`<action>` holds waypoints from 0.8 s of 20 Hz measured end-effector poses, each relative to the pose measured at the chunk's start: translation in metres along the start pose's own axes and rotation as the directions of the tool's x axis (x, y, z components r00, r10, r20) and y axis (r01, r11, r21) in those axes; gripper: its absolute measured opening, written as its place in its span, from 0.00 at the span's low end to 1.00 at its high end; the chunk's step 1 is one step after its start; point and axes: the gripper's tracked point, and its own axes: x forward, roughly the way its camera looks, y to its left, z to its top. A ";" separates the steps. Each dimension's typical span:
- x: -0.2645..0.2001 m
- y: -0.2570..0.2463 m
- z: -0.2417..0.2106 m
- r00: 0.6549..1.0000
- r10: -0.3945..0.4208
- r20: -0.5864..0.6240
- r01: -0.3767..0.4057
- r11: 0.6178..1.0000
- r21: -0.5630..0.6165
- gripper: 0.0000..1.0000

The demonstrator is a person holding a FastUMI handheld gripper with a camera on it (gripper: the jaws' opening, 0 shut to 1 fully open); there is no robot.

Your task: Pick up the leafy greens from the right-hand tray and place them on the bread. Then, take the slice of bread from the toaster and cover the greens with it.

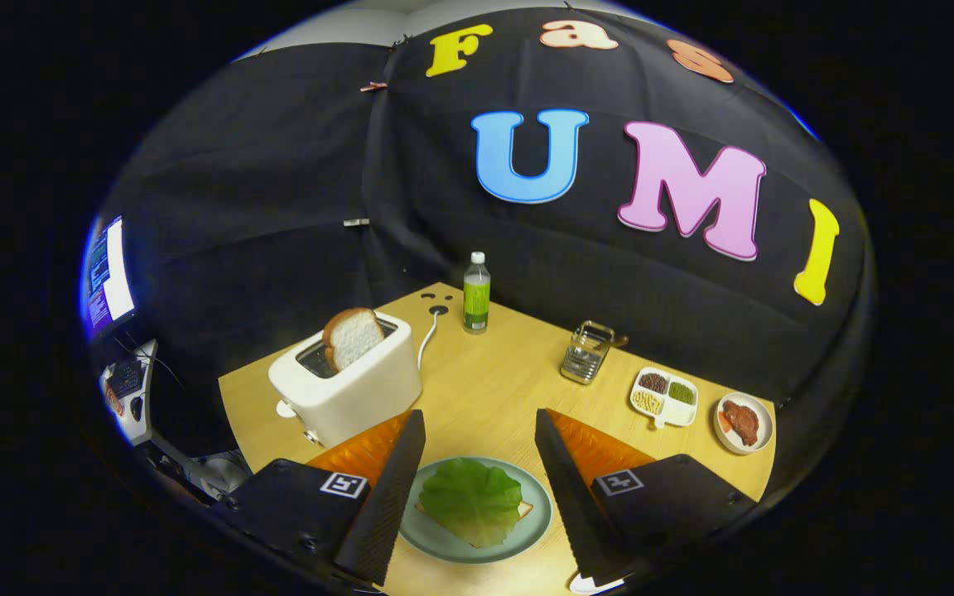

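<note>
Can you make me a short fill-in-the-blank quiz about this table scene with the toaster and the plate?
1. The green lettuce leaf lies on a bread slice on the round grey-green ____.
2. The slice of white bread sticks up out of the white ____.
3. The gripper is ____, its fingers either side of the leaf without touching it.
4. The clear plastic bottle has a ____ label.

Missing words: plate; toaster; open; green

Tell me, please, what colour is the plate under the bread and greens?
The plate is pale green, seen in the gripper view between the open claw fingers.
</note>
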 end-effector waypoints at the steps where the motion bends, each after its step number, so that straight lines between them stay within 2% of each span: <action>1: -0.002 0.009 0.014 1.000 0.014 0.027 -0.014 1.000 -0.011 0.84; 6: -0.006 0.055 0.079 0.989 0.068 0.132 -0.063 0.997 -0.043 0.85; 9: 0.006 0.085 0.097 0.986 0.092 0.140 -0.089 0.996 -0.032 0.88; 13: 0.034 0.123 0.100 0.986 0.123 0.116 -0.123 0.992 -0.015 0.88; 16: 0.058 0.141 0.086 0.989 0.127 0.069 -0.127 0.992 -0.009 0.88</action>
